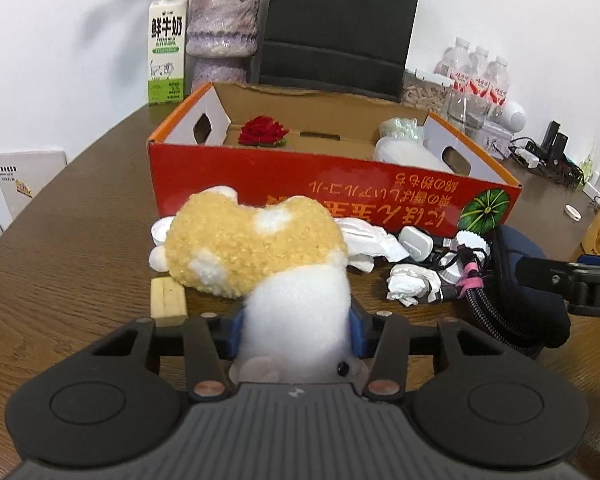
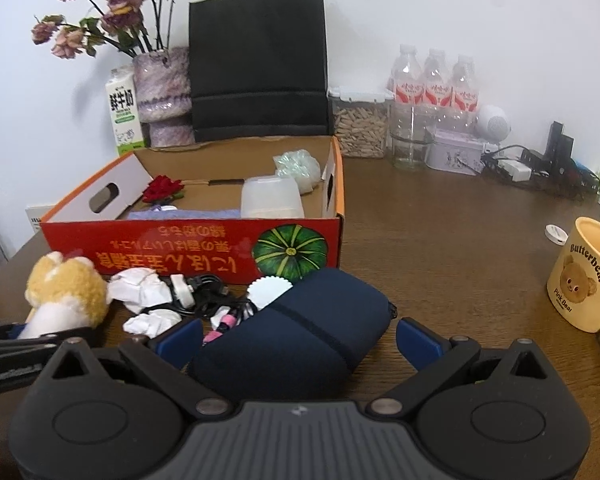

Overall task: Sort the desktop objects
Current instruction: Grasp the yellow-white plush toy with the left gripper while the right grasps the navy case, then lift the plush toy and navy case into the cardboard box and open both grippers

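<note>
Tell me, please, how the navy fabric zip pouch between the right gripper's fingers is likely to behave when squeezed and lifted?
The navy fabric zip pouch looks padded and rounded, so it will probably give under the right gripper, whose fingers stand open on either side of it. Its bulk suggests contents inside, so it may sag or tilt. The cloth surface should resist slipping.

You're facing a plain white wall (image 2: 440, 8) across the upper frame, with a dark wood-grain table (image 2: 440, 240) filling the lower part.
</note>
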